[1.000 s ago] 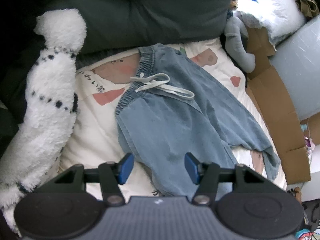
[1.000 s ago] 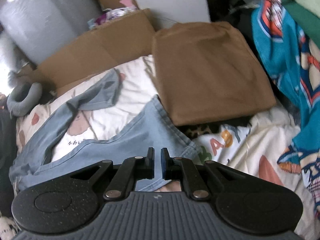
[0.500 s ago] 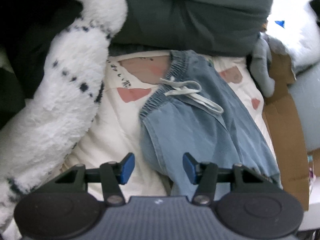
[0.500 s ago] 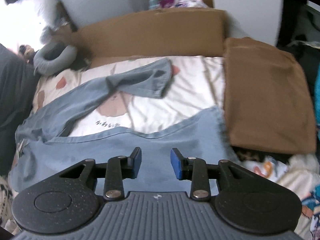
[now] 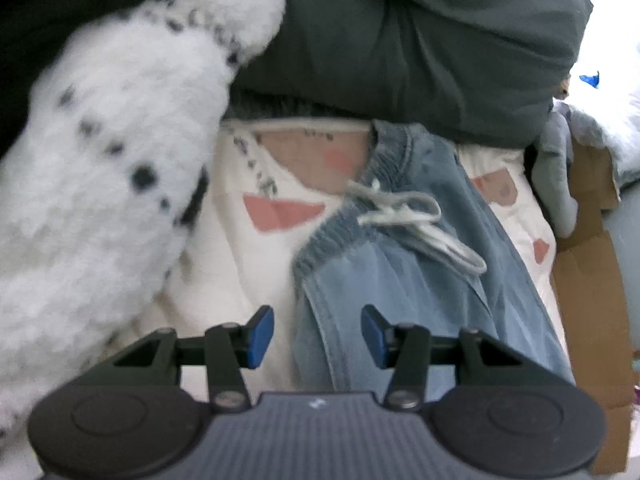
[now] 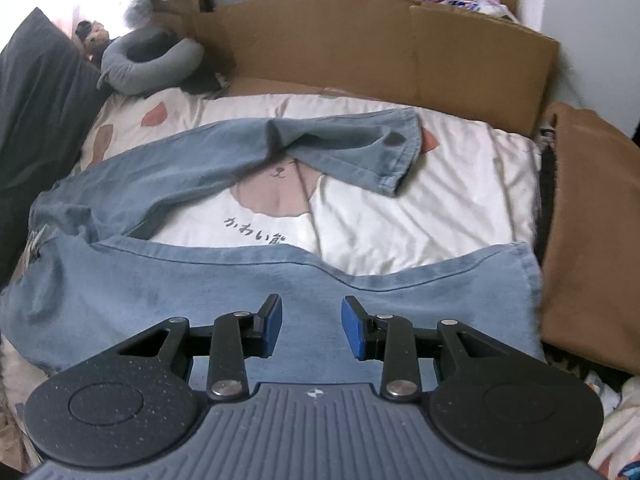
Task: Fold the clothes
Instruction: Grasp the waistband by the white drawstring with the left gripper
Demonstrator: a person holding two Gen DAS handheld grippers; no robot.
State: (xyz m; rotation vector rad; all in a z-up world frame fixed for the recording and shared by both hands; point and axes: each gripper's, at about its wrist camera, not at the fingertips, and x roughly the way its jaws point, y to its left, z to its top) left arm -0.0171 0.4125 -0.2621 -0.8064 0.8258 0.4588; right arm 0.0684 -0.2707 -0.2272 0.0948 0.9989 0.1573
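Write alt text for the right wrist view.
Light blue jeans lie spread on a cream printed bedsheet, legs apart, the far leg's cuff twisted. The open right gripper hovers over the near leg; a folded brown garment lies right.

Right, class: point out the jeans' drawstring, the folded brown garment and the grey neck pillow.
drawstring [image 5: 416, 220]: left wrist view, on its white loop by the waistband.
brown garment [image 6: 592, 216]: right wrist view, on its top face.
neck pillow [image 6: 154, 62]: right wrist view, on its front curve.
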